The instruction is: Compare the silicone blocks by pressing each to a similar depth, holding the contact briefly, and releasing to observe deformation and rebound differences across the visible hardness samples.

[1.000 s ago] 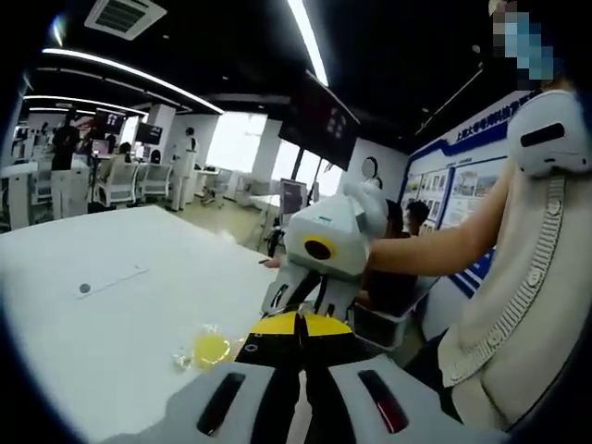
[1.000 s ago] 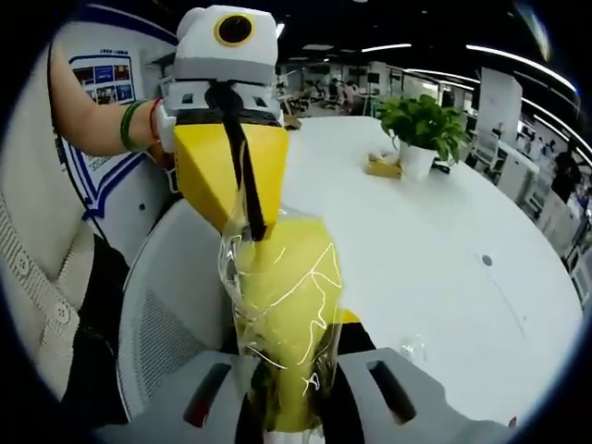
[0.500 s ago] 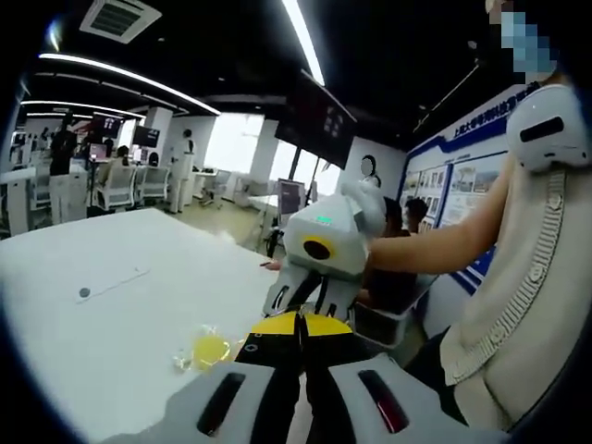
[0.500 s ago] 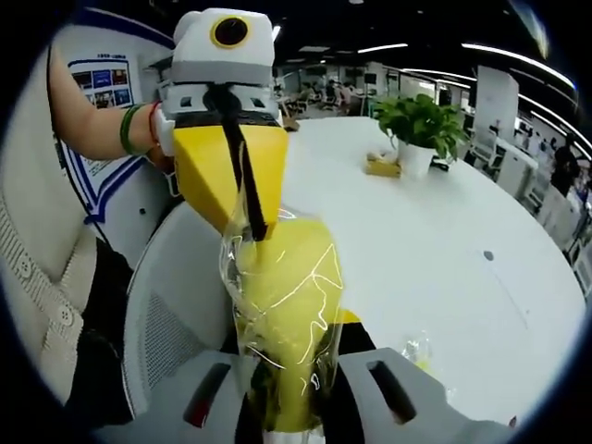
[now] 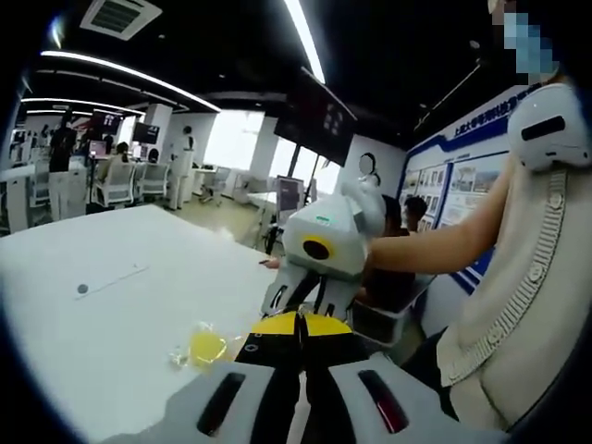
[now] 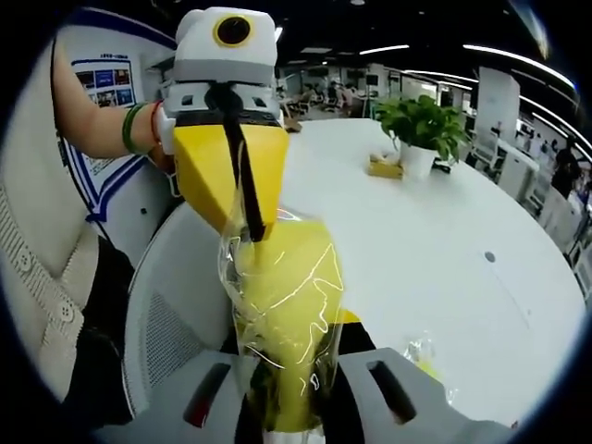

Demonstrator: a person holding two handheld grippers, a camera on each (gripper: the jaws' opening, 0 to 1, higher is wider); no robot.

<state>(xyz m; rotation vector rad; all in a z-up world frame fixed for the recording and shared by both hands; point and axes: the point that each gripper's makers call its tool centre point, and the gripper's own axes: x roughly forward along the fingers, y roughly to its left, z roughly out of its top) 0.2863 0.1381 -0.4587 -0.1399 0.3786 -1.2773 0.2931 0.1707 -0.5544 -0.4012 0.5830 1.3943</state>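
Yellow wrapped block (image 6: 285, 324) pinched by both tools' tips, table (image 6: 416, 250) behind

Almost nothing changes: the small yellow block in clear wrap (image 5: 209, 348) on the white table (image 5: 111, 314) sits slightly more to the left.

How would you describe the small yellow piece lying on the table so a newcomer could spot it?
Start from the big white table. Near its edge closest to the grippers lies a small round yellow block in crinkled clear wrap. Unlike the larger wrapped yellow block, which the right gripper and left gripper hold between them, it lies untouched.
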